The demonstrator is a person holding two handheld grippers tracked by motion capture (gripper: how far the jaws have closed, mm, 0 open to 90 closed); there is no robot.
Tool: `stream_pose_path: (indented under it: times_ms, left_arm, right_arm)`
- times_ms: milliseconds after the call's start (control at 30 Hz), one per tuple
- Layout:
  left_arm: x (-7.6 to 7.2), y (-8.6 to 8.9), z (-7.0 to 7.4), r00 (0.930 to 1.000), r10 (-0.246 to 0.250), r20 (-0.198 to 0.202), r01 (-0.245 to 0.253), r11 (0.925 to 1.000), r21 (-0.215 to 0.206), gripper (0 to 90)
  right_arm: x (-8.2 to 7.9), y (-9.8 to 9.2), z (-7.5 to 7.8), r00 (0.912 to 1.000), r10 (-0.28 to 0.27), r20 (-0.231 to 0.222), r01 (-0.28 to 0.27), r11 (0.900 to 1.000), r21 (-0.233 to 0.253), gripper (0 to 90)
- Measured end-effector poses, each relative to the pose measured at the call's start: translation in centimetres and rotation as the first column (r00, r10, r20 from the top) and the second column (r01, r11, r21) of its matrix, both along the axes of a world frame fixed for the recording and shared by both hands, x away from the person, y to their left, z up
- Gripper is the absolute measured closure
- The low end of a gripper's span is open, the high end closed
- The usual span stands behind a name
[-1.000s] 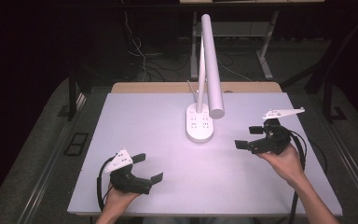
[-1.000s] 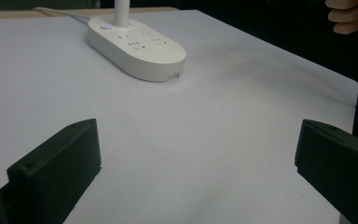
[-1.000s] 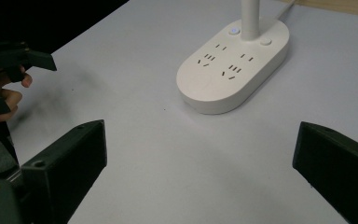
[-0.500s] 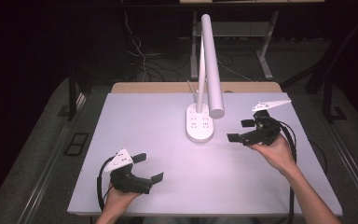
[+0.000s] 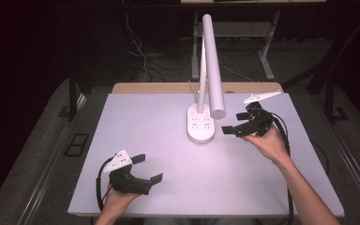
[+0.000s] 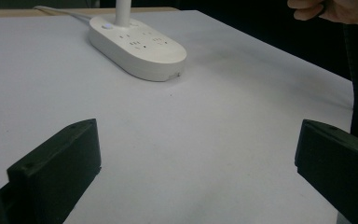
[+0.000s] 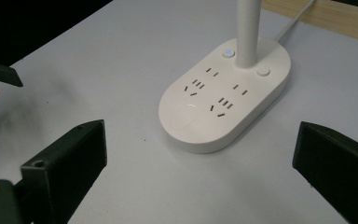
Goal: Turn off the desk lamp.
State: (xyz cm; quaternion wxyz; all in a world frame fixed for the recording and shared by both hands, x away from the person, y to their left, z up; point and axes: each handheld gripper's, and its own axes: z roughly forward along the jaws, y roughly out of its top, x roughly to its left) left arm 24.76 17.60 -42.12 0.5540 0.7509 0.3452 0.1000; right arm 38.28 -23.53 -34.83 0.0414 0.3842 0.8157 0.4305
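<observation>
The right gripper [image 5: 238,125] now sits closer to the white lamp base [image 5: 201,126] than it did a second ago; it has travelled leftward and slightly away from the person, from a spot well out toward the right edge of the table [image 5: 136,122] to just beside the base; in the high view its nearest black jaw tip almost reaches the base's right side; the right hand [image 5: 267,140] and forearm have followed, stretching further across the table; the grey plate on top of the gripper has shifted with it, and now lies close beside the lower end of the lamp head [image 5: 214,70].
</observation>
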Motion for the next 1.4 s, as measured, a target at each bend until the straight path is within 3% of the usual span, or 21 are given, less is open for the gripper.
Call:
stream_pose_path:
  times_ms: [800, 1100, 1333, 1400]
  left_arm:
    - [-0.2, -0.2, 0.0, 0.9998, -0.019, 0.003, 0.019, 0.9998, 0.001, 0.0]
    - [-0.2, 0.0, 0.1, 0.9999, -0.011, 0.005, 0.011, 0.9999, -0.002, 0.0]
    - [-0.3, 0.0, 0.1, 0.9999, -0.014, 0.009, 0.014, 0.9999, -0.002, 0.0]
    - [-0.3, 0.1, 0.1, 0.9998, -0.017, 0.010, 0.017, 0.9998, 0.005, 0.0]
  right_arm:
    - [5.3, 1.6, -0.1, 0.9996, -0.021, -0.019, 0.021, 1.000, -0.002, 2.9]
    - [7.2, 2.9, -1.7, 0.9988, -0.018, -0.045, 0.018, 1.000, 0.011, 2.9]
    - [8.5, 3.3, -2.7, 0.9983, -0.026, -0.052, 0.025, 1.000, -0.008, 3.0]
    - [8.8, 3.0, -2.8, 0.9983, -0.027, -0.052, 0.027, 1.000, -0.004, 12.1]
